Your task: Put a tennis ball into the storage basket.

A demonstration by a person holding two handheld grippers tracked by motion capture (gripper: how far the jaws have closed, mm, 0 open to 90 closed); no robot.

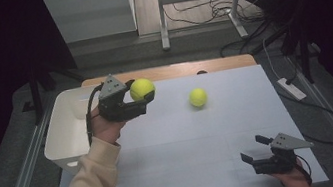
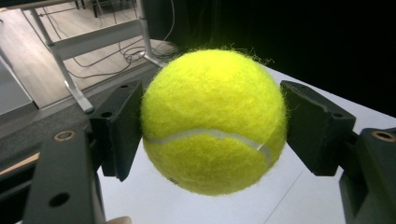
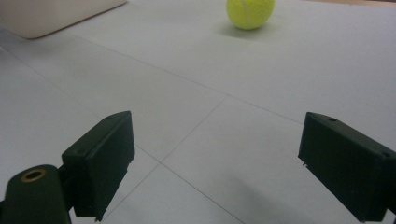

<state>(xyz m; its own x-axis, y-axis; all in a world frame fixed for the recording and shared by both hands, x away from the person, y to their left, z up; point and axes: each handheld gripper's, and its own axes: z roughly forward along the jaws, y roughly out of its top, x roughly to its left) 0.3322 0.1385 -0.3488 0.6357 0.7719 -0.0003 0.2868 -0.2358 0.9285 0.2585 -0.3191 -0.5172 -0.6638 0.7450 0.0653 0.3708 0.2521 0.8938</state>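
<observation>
Yellow-green felt with a curved white seam sits squarely between the black jaws of the left tool, which are clamped on a tennis ball; both pads press against the ball's sides, and it hangs clear of the white tabletop beneath it. From the high view, the same held ball is up in the air just beside the white plastic bin, on the side of the bin that faces the middle of the tabletop, with the left tool gripping it level and a cream sleeve leading back from the hand behind it. A second tennis ball lies on the tabletop, farther from the bin than the held ball and well apart from it, touching nothing else. The right tool rests low near the tabletop corner most distant from the bin, its jaws spread wide with nothing between them. Seen from the right gripper view, those jaws stand far apart over bare white surface crossed by faint seam lines, the loose tennis ball sits far ahead of them, and a corner of the bin shows beyond, well to one side of that ball. Behind the bin, past the tabletop's wooden far edge, table legs and loose cables lie on the floor.
</observation>
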